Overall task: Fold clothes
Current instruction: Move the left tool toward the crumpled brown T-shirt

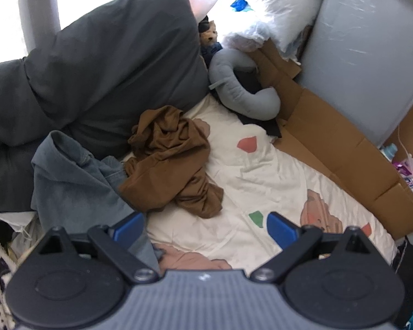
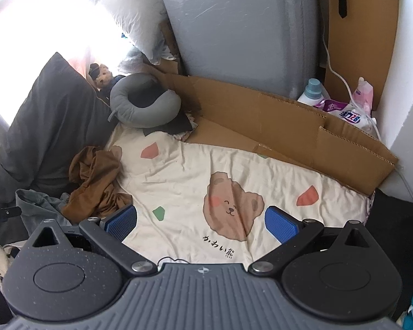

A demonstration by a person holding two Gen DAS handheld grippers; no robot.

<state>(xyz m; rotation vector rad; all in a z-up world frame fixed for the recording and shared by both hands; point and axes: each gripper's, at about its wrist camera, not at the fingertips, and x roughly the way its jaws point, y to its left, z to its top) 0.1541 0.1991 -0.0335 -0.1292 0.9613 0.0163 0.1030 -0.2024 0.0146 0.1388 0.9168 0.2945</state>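
Two crumpled garments lie on the cream bear-print sheet [image 1: 261, 170] in the left wrist view: a brown garment [image 1: 170, 159] bunched in a heap, its long axis running from the far left near the dark pillow [image 1: 102, 63] toward the near right, and a blue-grey denim piece [image 1: 77, 181] just left of it, touching and partly overlapped by the brown edge. Left gripper [image 1: 206, 229] jaws stand wide apart, nothing between them; its left blue pad [image 1: 129, 228] sits over the denim edge, contact not discernible. Grey neck pillow [image 1: 242, 88] lies beyond, flattened cardboard [image 1: 344, 154] along the right. Right wrist view: right gripper [image 2: 201, 222] jaws also spread apart, empty, above the bear motif [image 2: 231, 206] on the sheet. Brown garment [image 2: 96, 181] is at left, same diagonal lie, near end close to the left blue pad [image 2: 122, 221]. Denim [image 2: 41, 203] is further left, mostly hidden by the gripper body. A bottle [image 2: 312, 92] and pink packets [image 2: 352, 110] stand behind the cardboard [image 2: 275, 126].
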